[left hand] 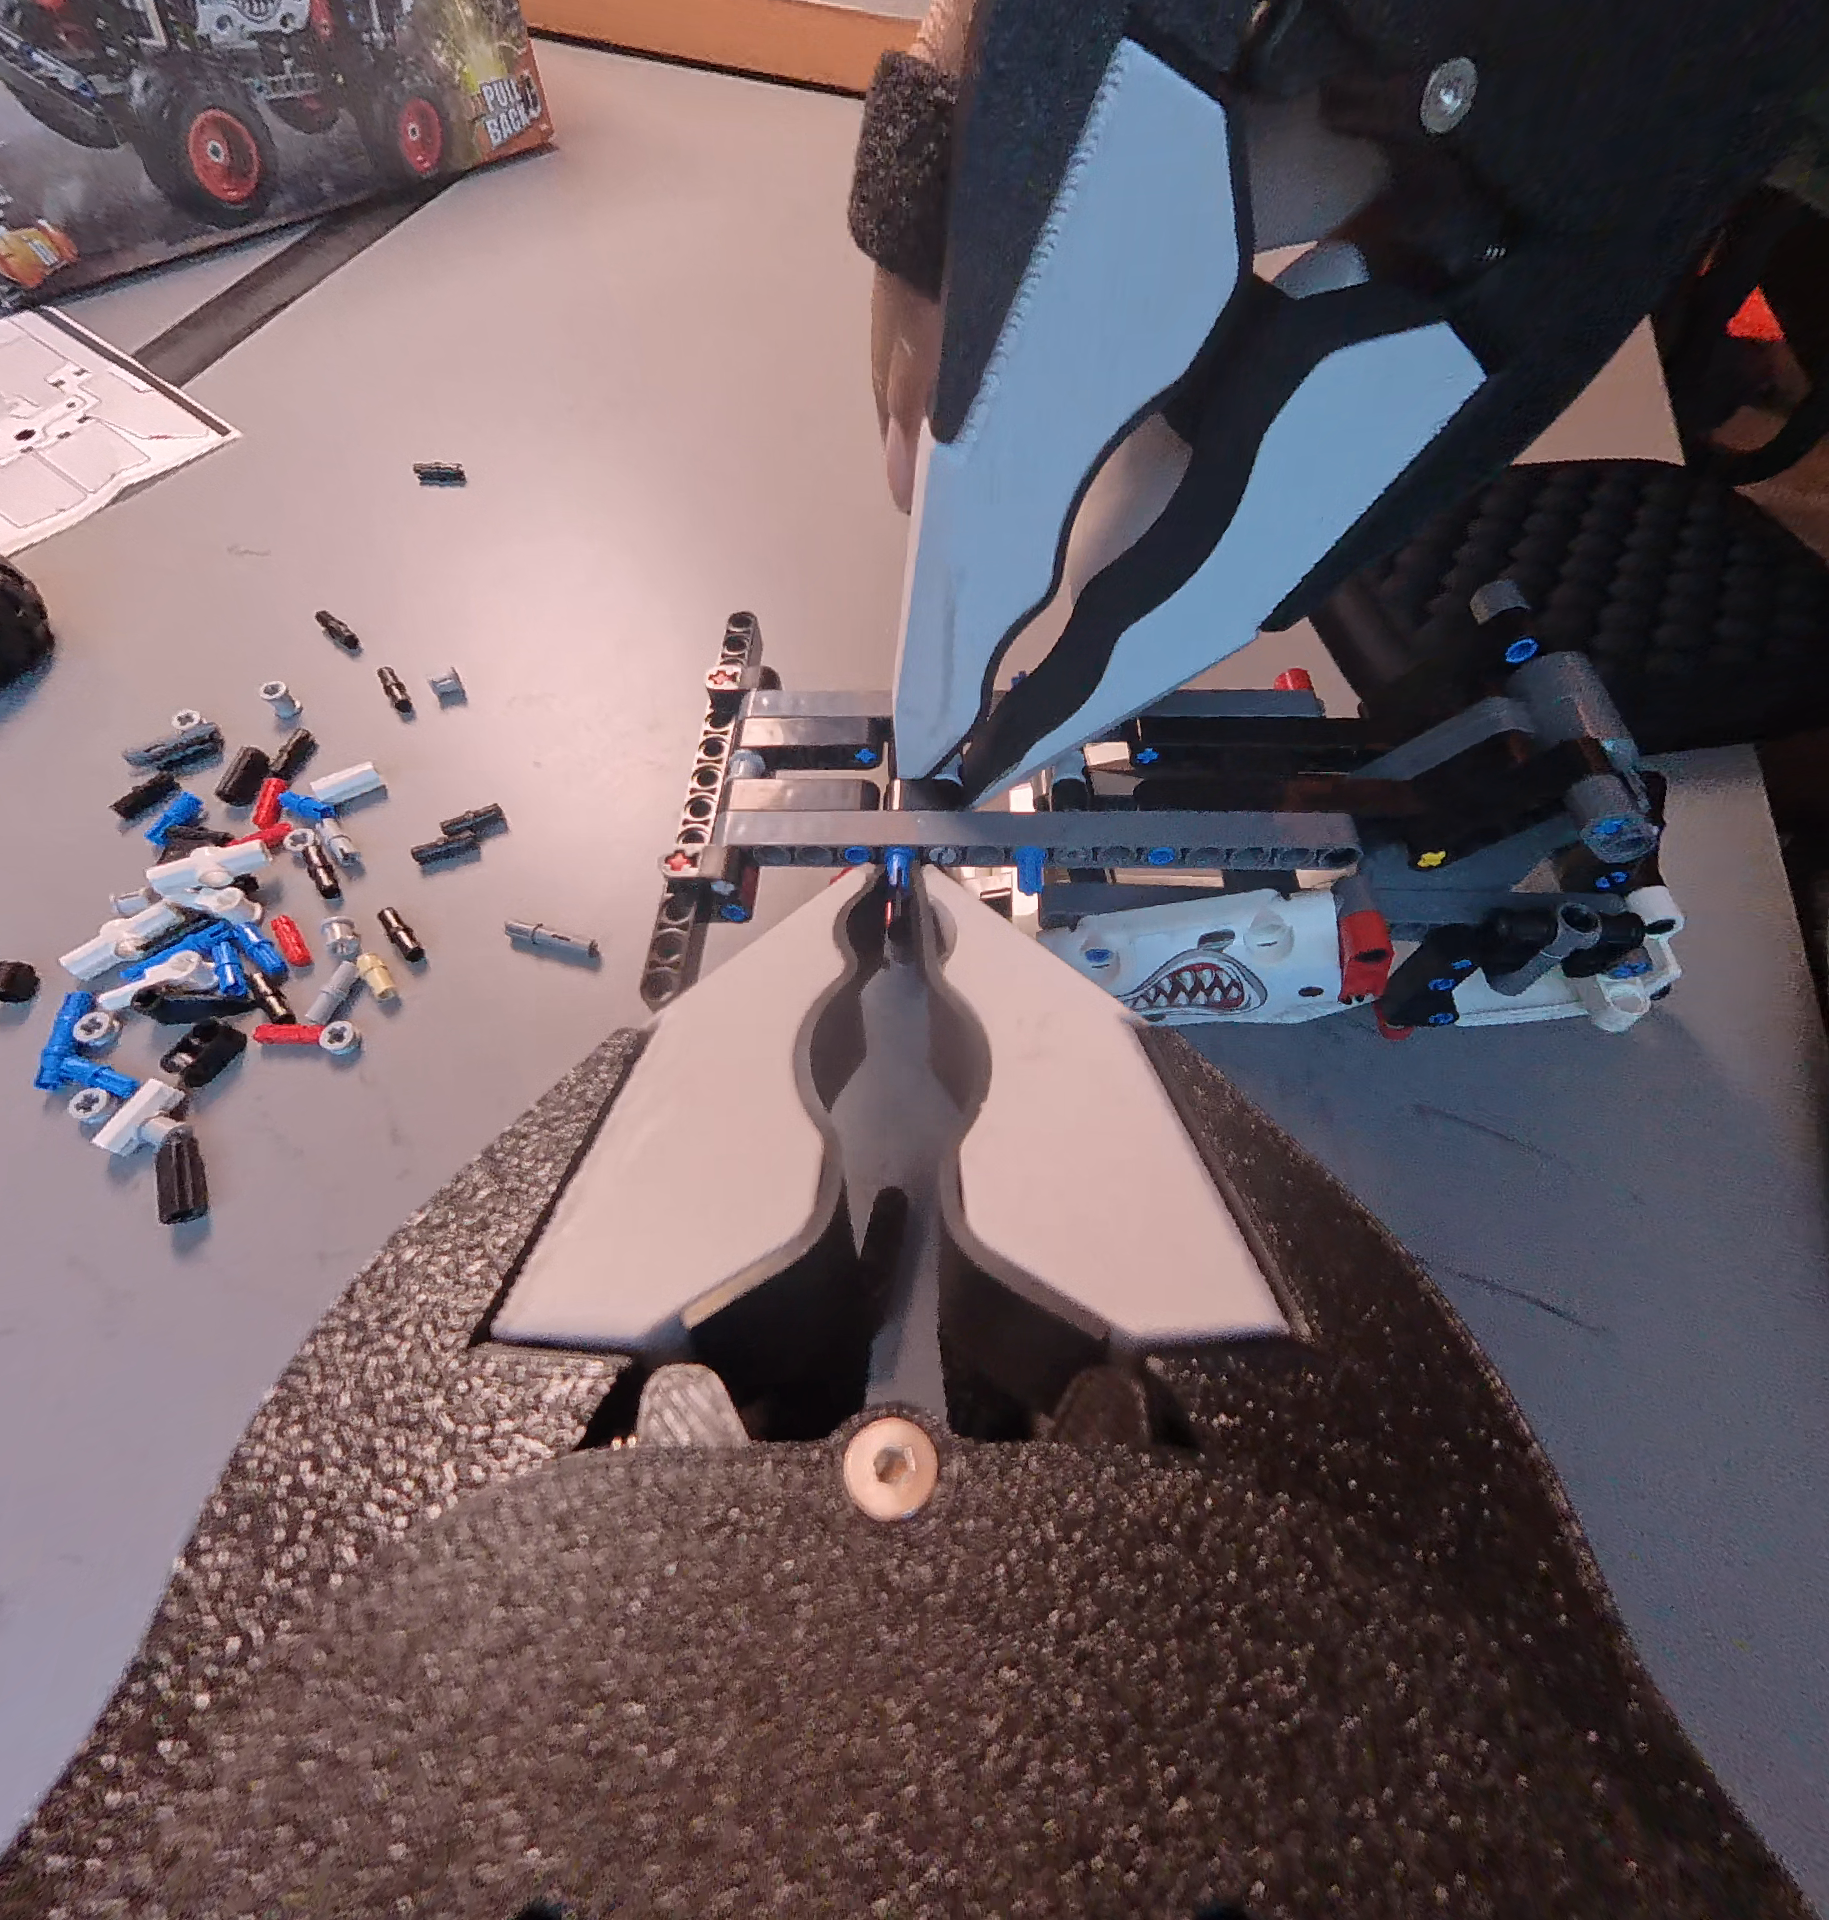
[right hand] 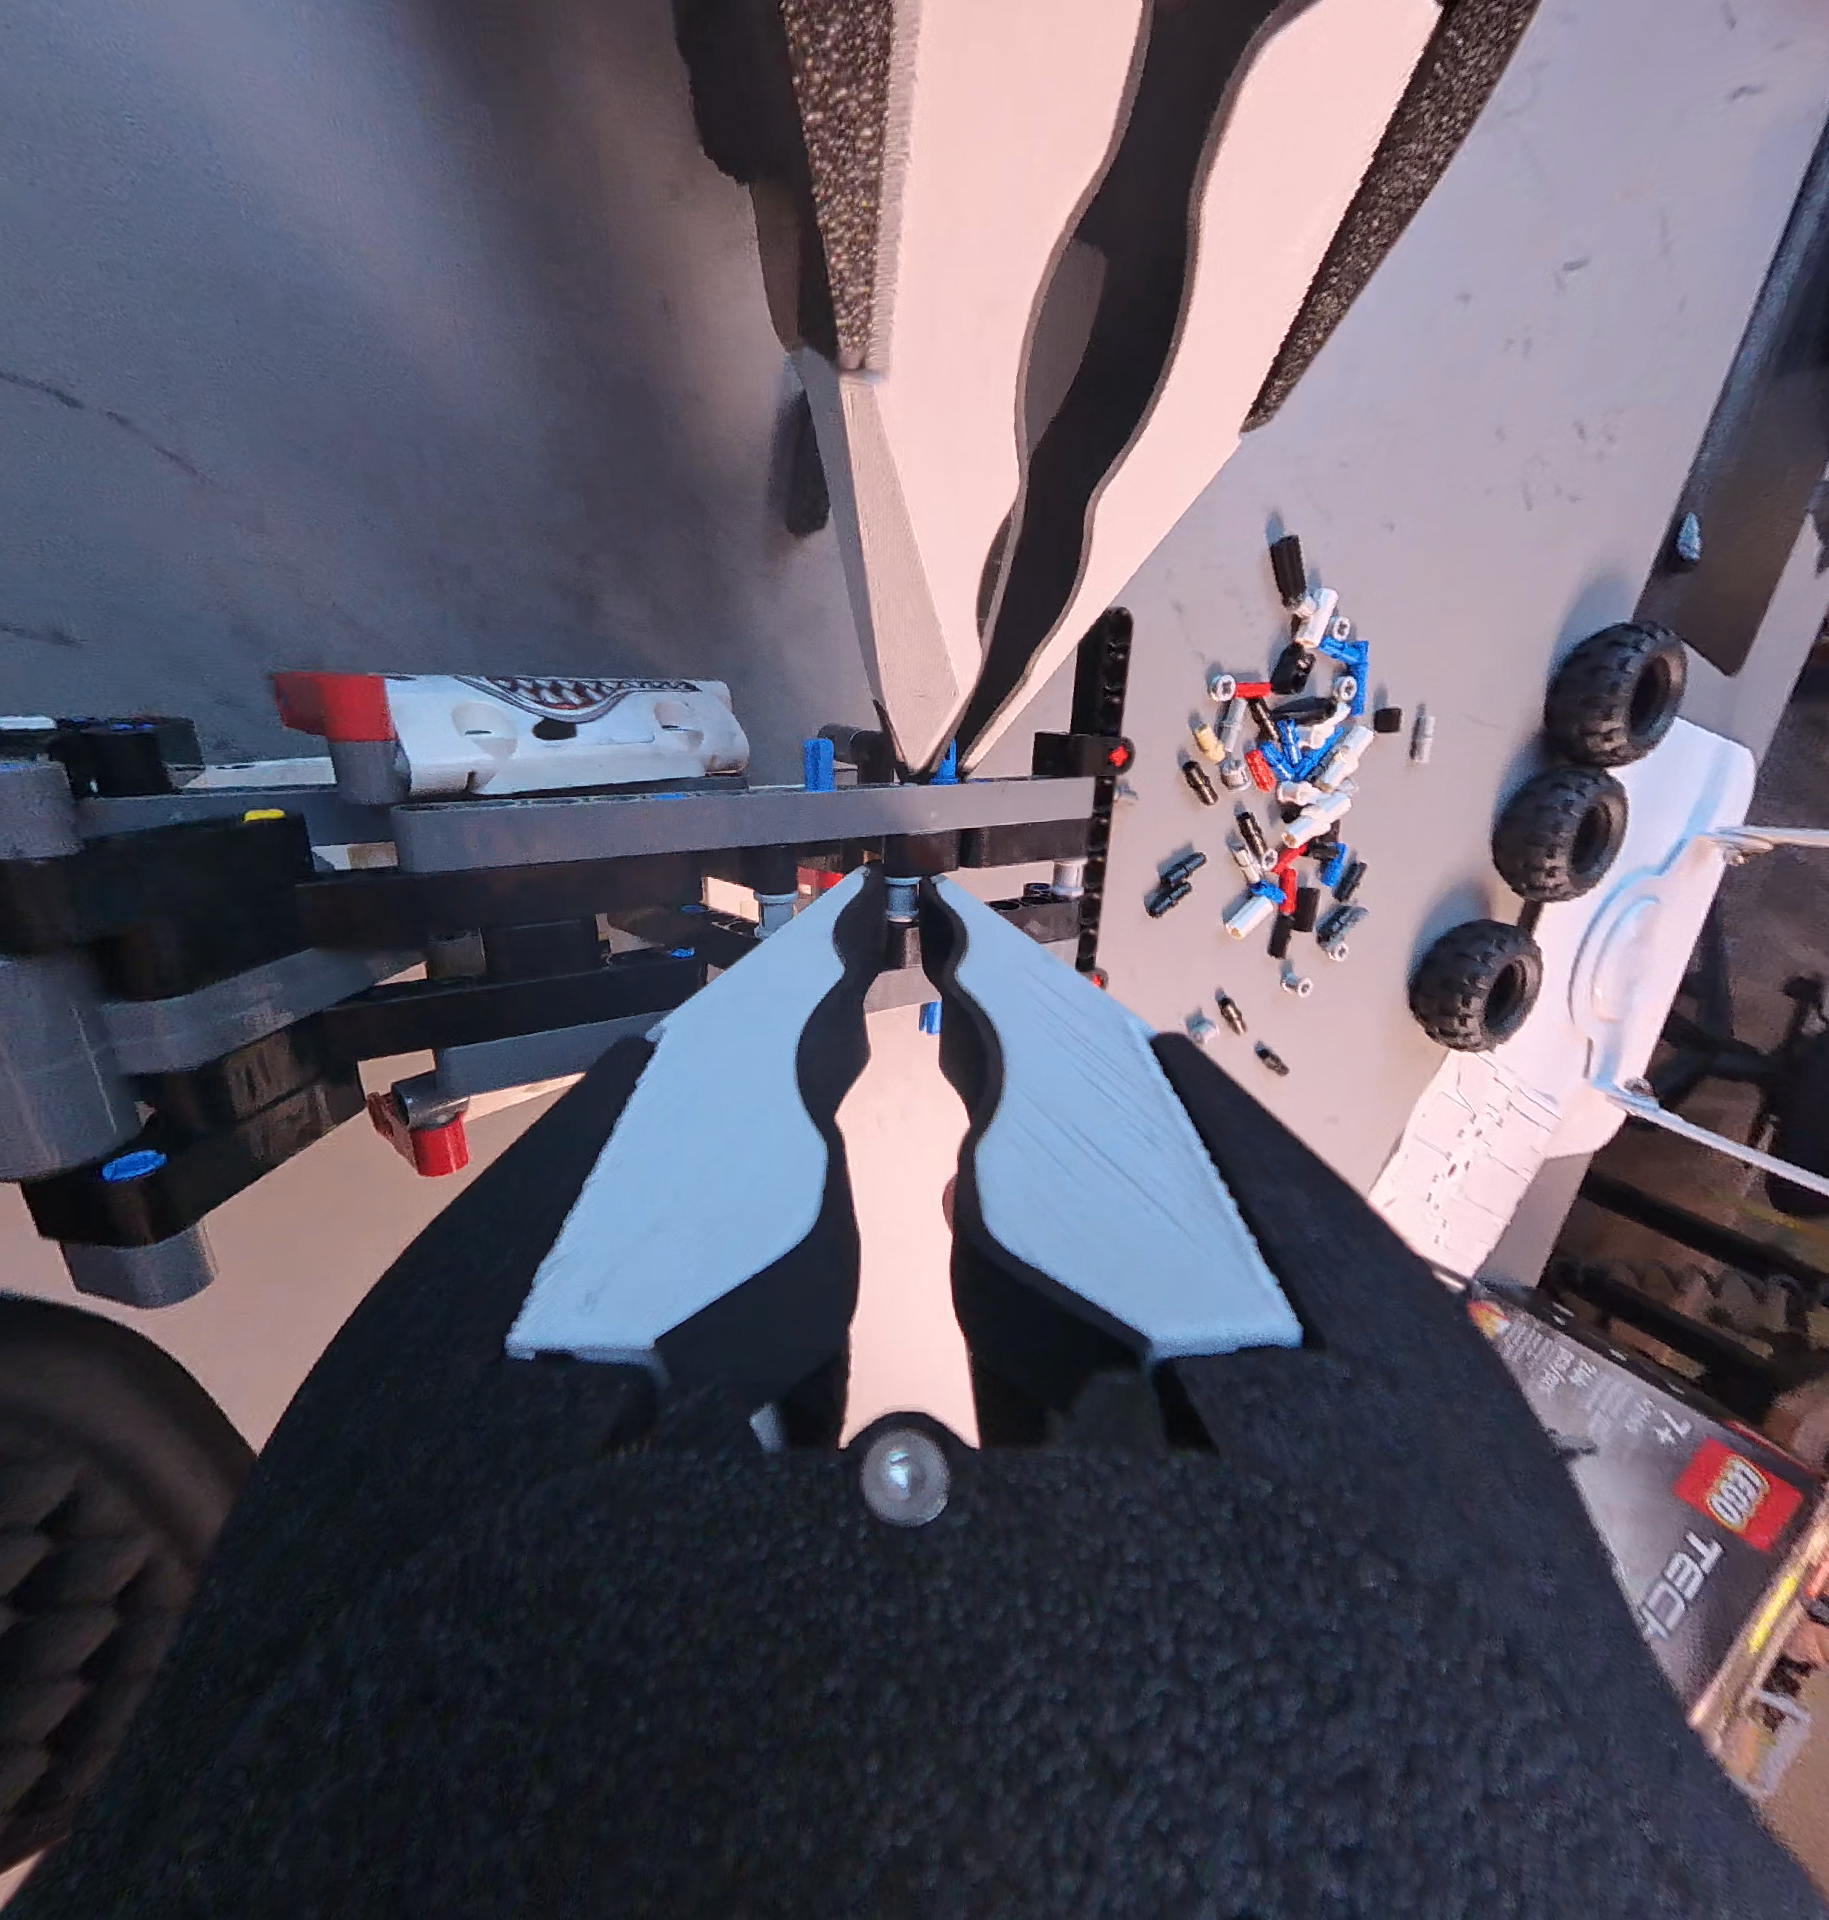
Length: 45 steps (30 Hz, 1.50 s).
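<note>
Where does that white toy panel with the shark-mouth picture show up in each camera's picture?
Left wrist view: the white plastic shark-mouth panel lies right of centre, on the near side of the toy frame, just right of the left gripper.
Right wrist view: the panel sits left of centre, seen edge-on beyond the frame.
Shared landmark: the long dark grey holed beam running beside it.

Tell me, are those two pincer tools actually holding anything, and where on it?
Yes. The left tool pinches a blue pin sticking out of the toy frame's grey beam; the right tool grips a small grey peg inside the frame.
</note>
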{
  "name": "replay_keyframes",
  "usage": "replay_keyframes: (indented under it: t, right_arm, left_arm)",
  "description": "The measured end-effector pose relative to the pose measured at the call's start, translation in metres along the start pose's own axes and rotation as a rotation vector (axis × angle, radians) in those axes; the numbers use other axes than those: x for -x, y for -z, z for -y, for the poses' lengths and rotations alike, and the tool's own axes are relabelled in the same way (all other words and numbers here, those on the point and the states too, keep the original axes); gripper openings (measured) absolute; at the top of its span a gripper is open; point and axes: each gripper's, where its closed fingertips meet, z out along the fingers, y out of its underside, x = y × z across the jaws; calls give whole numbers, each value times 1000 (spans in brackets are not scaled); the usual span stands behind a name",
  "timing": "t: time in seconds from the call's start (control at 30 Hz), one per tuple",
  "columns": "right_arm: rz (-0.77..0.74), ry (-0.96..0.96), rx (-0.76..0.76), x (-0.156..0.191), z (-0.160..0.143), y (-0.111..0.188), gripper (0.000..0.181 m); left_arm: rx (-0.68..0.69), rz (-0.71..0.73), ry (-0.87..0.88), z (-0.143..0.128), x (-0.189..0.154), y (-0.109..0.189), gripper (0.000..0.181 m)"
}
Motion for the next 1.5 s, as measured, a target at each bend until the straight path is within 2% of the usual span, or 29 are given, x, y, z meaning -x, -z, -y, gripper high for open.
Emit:
replay_keyframes:
  t: [0.1,0.4,0.43,0.5,0.53,0.6,0.63,0.73,1.13,1.23,1.43,1.5]
  right_arm:
    - [-20,0,16,1,-3,2,5]
    - [48,-88,-22,5,1,2,5]
    - [39,-82,17,4,-5,2,5]
    - [-19,-107,179,-10,-48,6,5]
    - [-32,-89,166,-11,-53,9,5]
    - [21,-71,91,2,-35,11,6]
    - [13,-53,105,1,-35,10,6]
    - [2,-110,94,-5,-37,8,5]
    - [-53,-160,4,-8,-31,10,6]
    - [-62,-201,-48,-9,-30,11,7]
    - [-37,-259,-108,-10,-29,8,7]
    - [-37,-277,-118,-11,-29,8,7]
  left_arm:
    - [15,-10,13,1,-1,-2,3]
    - [8,-43,27,0,-5,6,1]
    - [9,-33,24,-1,-4,9,0]
    - [-74,32,51,10,13,37,2]
    - [-106,47,72,12,19,50,2]
    - [-65,58,86,-6,21,47,2]
    - [-35,42,99,-13,20,41,2]
    - [26,61,77,-20,27,39,3]
    - [93,114,71,-43,40,34,4]
    - [106,171,63,-46,55,29,4]
    - [177,342,12,-46,123,5,5]
    - [208,365,5,-48,136,-2,5]
